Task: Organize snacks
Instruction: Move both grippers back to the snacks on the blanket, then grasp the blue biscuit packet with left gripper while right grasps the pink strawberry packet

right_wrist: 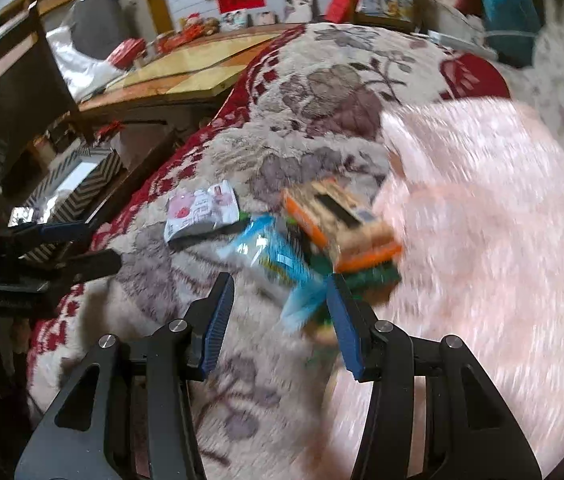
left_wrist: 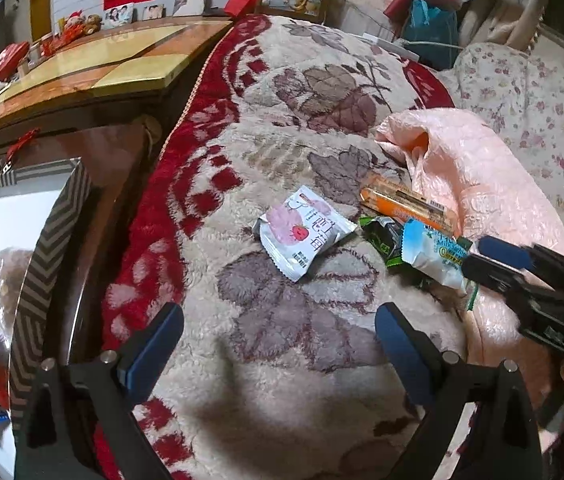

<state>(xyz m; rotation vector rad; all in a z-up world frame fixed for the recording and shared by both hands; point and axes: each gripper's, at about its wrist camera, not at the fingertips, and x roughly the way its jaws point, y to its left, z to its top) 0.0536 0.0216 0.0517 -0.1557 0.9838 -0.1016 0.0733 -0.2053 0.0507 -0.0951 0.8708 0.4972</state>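
Snacks lie loose on the blanket (left_wrist: 282, 160): a white strawberry packet (left_wrist: 304, 232), with a green packet (left_wrist: 382, 236), a blue-and-white packet (left_wrist: 434, 252) and an orange box (left_wrist: 406, 204) clustered just beside it. Off the blanket's edge, a chevron-patterned box (left_wrist: 42, 248) holds a few wrapped packets. Left claw (left_wrist: 278, 344) gapes empty above the blanket; right claw (right_wrist: 278, 316) stands half open at the blue-and-white packet, gripping nothing.

White strawberry packet (left_wrist: 305, 233) flat, blue packet (left_wrist: 434, 254) beside
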